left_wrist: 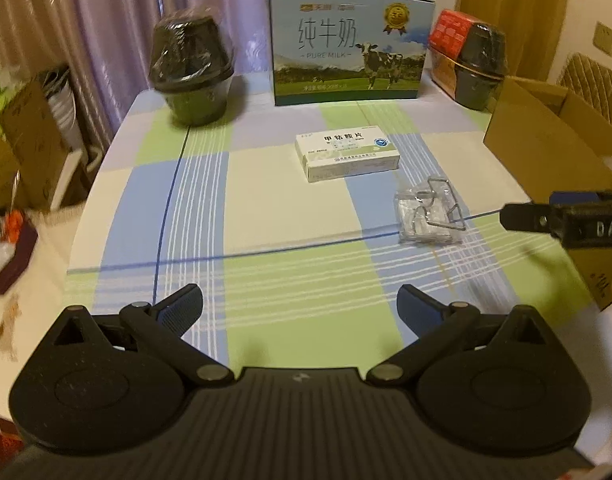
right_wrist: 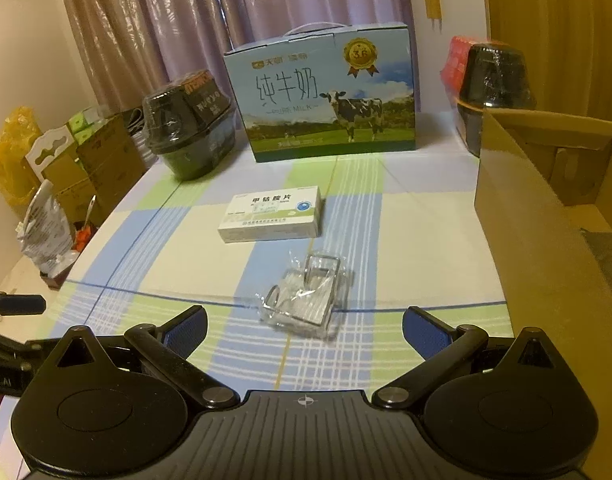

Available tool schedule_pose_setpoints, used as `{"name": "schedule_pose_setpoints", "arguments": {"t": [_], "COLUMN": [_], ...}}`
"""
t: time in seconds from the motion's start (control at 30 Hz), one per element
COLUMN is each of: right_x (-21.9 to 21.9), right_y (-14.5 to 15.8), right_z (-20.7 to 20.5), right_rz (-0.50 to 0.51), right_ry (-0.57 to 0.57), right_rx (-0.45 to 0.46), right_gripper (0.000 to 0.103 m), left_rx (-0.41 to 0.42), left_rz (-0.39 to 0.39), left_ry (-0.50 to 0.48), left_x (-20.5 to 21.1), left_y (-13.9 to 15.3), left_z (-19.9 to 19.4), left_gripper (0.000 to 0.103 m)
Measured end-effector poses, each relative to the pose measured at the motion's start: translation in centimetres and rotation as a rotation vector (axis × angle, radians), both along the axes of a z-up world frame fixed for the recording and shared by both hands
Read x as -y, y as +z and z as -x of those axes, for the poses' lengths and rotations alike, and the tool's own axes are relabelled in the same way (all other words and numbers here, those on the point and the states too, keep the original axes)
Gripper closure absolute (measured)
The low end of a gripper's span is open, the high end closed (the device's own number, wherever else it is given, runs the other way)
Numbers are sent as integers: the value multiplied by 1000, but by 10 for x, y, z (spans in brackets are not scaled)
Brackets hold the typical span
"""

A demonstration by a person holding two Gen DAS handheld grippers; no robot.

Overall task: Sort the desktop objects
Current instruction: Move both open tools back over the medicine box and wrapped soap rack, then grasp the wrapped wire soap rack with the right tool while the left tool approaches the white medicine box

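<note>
On the checked cloth (right_wrist: 186, 240): one medicine box (right_wrist: 272, 216), one clear packet (right_wrist: 306, 300); both tongs (left_wrist: 300, 304) (right_wrist: 304, 328) spread, empty.

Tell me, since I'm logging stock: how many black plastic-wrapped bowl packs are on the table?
2. One black bowl pack stands at the table's far left, beside the milk carton. The other is far right, partly hidden behind the cardboard box. More could be hidden there.
</note>
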State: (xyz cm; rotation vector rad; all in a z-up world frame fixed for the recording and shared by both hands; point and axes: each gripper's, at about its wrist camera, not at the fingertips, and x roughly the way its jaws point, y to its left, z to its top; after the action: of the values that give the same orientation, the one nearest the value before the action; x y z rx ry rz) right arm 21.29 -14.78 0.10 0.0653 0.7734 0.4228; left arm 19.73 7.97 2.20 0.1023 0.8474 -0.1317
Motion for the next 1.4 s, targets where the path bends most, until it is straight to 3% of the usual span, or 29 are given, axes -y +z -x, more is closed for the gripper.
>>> {"name": "schedule_pose_setpoints", "arguments": {"t": [0.1, 0.4, 0.67, 0.9, 0.97, 1.03, 1.13, 1.4], "right_x": [-3, -13, -25, -33, -37, -41, -46, -55], "right_y": [-6, -19, -31, -43, -47, -51, -56, -66], "right_z": [-8, -21, -31, -45, -49, -53, -60, -64], "right_rz": [6, 19, 33, 39, 44, 50, 64, 117], "right_ry": [0, 24, 42, 29, 33, 37, 34, 51], "right_rx": [-7, -25, -42, -59, -60, -56, -58, -59], "right_gripper": [2, 2, 2, 3, 4, 14, 20, 25], "left_rx": [-2, -23, -88, -85, -86, -76, -59, -40], "left_rz": [-27, 11, -16, -22, -15, -19, -22, -9], "left_ry": [8, 88, 29, 17, 13, 2, -16, -52], "left_x": [-1, -20, -13, -16, -18, -20, -21, -23], "left_y": [-7, -23, -34, -45, -48, -49, -49, -49], "left_z": [-8, -31, -41, -56, -61, -65, -72, -93], "left_gripper": [2, 1, 1, 1, 1, 1, 1, 1]}}
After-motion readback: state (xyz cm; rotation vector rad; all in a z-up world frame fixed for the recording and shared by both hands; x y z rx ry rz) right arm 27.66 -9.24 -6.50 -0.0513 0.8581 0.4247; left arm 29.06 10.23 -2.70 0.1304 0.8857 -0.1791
